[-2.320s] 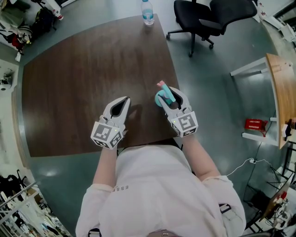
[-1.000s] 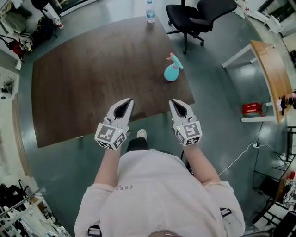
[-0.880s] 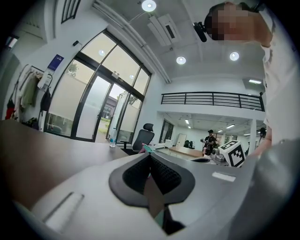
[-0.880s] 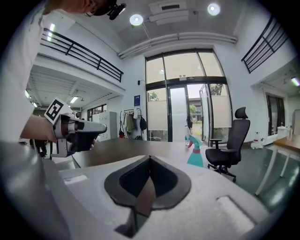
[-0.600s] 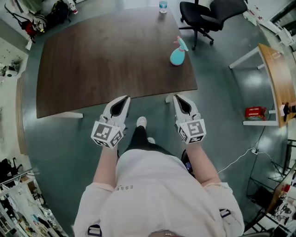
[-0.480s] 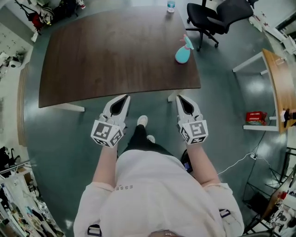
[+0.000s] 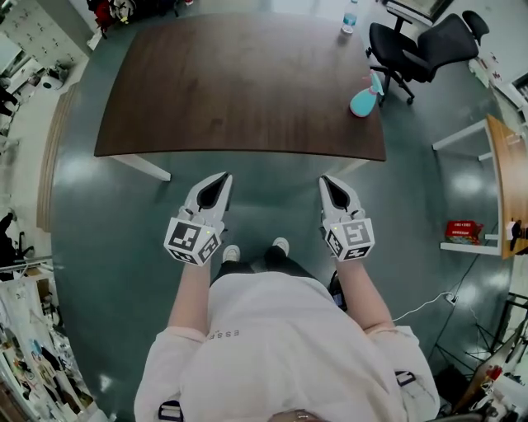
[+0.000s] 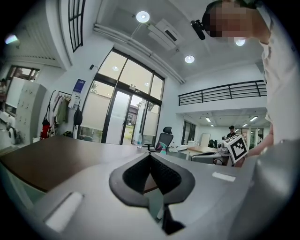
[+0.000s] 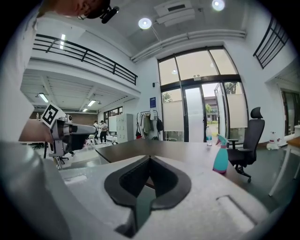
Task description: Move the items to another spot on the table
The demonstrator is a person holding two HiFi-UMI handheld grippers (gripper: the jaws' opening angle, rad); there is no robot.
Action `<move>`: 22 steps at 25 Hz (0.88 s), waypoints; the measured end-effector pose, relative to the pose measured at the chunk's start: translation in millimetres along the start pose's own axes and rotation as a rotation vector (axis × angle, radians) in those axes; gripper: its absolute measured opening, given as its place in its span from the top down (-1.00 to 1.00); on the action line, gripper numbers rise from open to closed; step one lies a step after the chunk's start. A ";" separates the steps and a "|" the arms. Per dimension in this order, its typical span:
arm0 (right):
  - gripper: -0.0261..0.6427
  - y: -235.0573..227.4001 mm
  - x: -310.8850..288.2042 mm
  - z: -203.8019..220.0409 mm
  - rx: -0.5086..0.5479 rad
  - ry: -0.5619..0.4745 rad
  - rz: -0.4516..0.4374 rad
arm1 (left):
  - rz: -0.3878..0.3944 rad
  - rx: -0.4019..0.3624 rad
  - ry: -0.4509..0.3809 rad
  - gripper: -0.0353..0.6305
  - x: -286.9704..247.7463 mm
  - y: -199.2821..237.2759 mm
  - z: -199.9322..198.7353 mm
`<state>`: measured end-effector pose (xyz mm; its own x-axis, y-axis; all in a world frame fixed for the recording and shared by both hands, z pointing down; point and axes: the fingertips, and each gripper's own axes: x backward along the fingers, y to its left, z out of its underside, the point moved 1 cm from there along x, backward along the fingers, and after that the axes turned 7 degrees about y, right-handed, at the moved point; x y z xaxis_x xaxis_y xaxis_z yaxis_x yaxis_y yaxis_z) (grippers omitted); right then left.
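Observation:
A teal spray bottle (image 7: 363, 99) with a pink trigger stands upright on the dark wooden table (image 7: 239, 91), near its right front corner. It also shows in the right gripper view as the spray bottle (image 9: 220, 158), far ahead to the right. A clear water bottle (image 7: 350, 22) stands at the table's far right edge. My left gripper (image 7: 218, 186) and right gripper (image 7: 332, 186) hang side by side over the floor, well short of the table's near edge. Both are shut with nothing between the jaws. The same shows for the left gripper (image 8: 150, 158) and the right gripper (image 9: 150, 160).
A black office chair (image 7: 421, 49) stands past the table's right corner. A lighter wooden desk (image 7: 507, 181) with a red box (image 7: 462, 231) under it is at the right. Grey-green floor (image 7: 107, 231) lies between me and the table. Clutter lines the left wall.
Both grippers have drawn back from the table's near edge and now hang over bare floor. The table and the spray bottle sit farther off; the bottle has stayed in place.

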<state>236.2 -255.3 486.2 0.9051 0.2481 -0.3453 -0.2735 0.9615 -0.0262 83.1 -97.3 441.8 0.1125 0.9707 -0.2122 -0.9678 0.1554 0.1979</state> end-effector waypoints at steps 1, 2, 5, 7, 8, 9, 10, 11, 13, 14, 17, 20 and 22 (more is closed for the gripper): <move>0.94 11.4 -3.7 -1.2 -0.002 0.002 -0.001 | -0.002 0.002 -0.002 0.84 9.9 7.8 0.4; 0.94 23.2 -7.3 -2.1 -0.007 0.004 -0.001 | -0.002 0.004 -0.002 0.84 19.9 15.6 1.2; 0.94 67.7 -20.1 -3.6 -0.036 0.010 0.004 | 0.005 0.005 0.003 0.84 54.6 44.2 3.4; 0.94 102.1 -29.8 -3.2 -0.041 0.010 0.001 | 0.007 0.007 0.001 0.84 79.5 65.6 4.3; 0.94 116.8 -34.7 -3.0 -0.040 0.010 0.000 | 0.010 0.008 -0.001 0.84 89.4 74.7 4.6; 0.94 129.2 -39.1 -3.0 -0.039 0.008 0.000 | 0.015 0.007 -0.001 0.85 97.6 82.5 4.8; 0.94 140.1 -43.0 -3.4 -0.040 0.005 0.004 | 0.022 0.006 -0.002 0.84 104.6 89.3 5.0; 0.94 150.1 -46.6 -4.4 -0.040 0.000 0.010 | 0.028 0.003 -0.003 0.84 111.1 96.0 5.3; 0.94 168.8 -54.1 -7.5 -0.037 -0.010 0.018 | 0.032 -0.002 -0.008 0.84 122.9 110.2 6.5; 0.94 176.7 -57.8 -9.1 -0.032 -0.014 0.019 | 0.032 -0.002 -0.011 0.84 127.5 116.7 7.5; 0.94 192.1 -64.4 -13.7 -0.009 -0.025 0.016 | 0.031 0.000 -0.024 0.84 135.3 127.9 9.9; 0.94 201.9 -67.1 -19.9 0.013 -0.033 0.017 | 0.043 -0.001 -0.037 0.84 141.3 132.0 9.6; 0.94 207.7 -69.6 -23.0 0.026 -0.036 0.015 | 0.047 0.001 -0.047 0.84 144.6 135.8 9.5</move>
<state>108.9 -75.6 483.2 0.9124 0.2660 -0.3110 -0.2790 0.9603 0.0028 -29.9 65.9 447.1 0.0769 0.9845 -0.1575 -0.9721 0.1092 0.2077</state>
